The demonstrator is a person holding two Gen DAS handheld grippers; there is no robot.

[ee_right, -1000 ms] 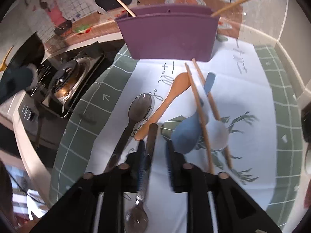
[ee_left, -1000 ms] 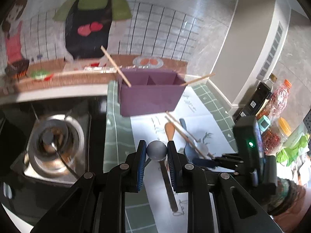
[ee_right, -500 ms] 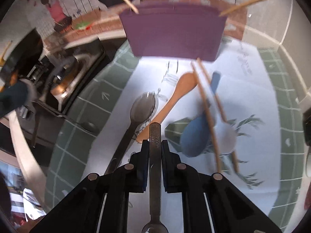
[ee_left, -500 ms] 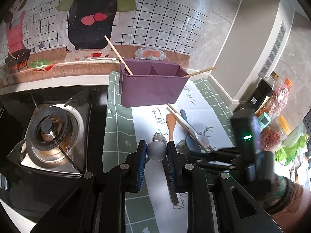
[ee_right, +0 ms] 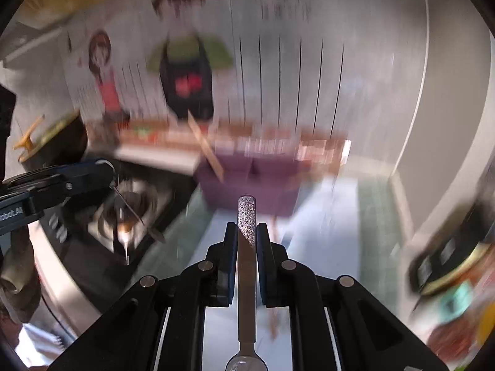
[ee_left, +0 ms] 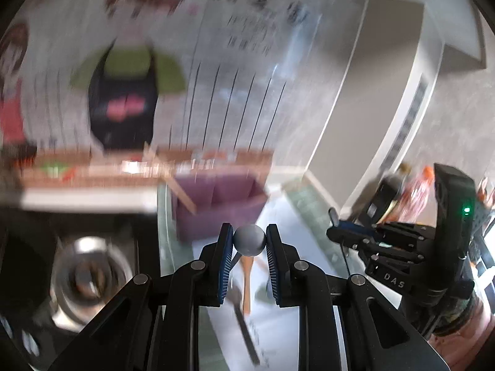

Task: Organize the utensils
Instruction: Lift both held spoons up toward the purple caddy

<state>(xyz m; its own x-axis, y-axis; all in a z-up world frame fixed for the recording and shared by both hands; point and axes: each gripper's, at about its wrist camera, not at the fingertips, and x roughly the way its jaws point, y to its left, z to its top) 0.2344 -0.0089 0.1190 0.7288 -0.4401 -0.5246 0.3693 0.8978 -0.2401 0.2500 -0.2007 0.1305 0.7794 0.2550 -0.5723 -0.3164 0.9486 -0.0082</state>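
Both views are motion-blurred. My left gripper (ee_left: 249, 238) is shut on the round bowl of a metal spoon (ee_left: 249, 241), whose handle hangs down toward the mat. My right gripper (ee_right: 247, 232) is shut on the flat handle of a second metal spoon (ee_right: 246, 216), its bowl at the bottom edge of the view. The purple organizer box (ee_left: 216, 213) (ee_right: 247, 187) stands ahead of both grippers with a chopstick (ee_right: 206, 151) leaning out of its left compartment. A wooden spoon (ee_left: 247, 281) lies on the white mat (ee_left: 284, 324) below.
A gas burner (ee_left: 83, 273) (ee_right: 130, 210) sits to the left of the mat. Bottles and jars (ee_left: 402, 191) (ee_right: 448, 266) crowd the right side by the wall. The tiled wall with cartoon stickers (ee_left: 123, 99) stands behind the box.
My right gripper shut on the spoon's handle and lifted it off the mat. Both grippers have risen and tilted up, so the box now sits lower in both views.
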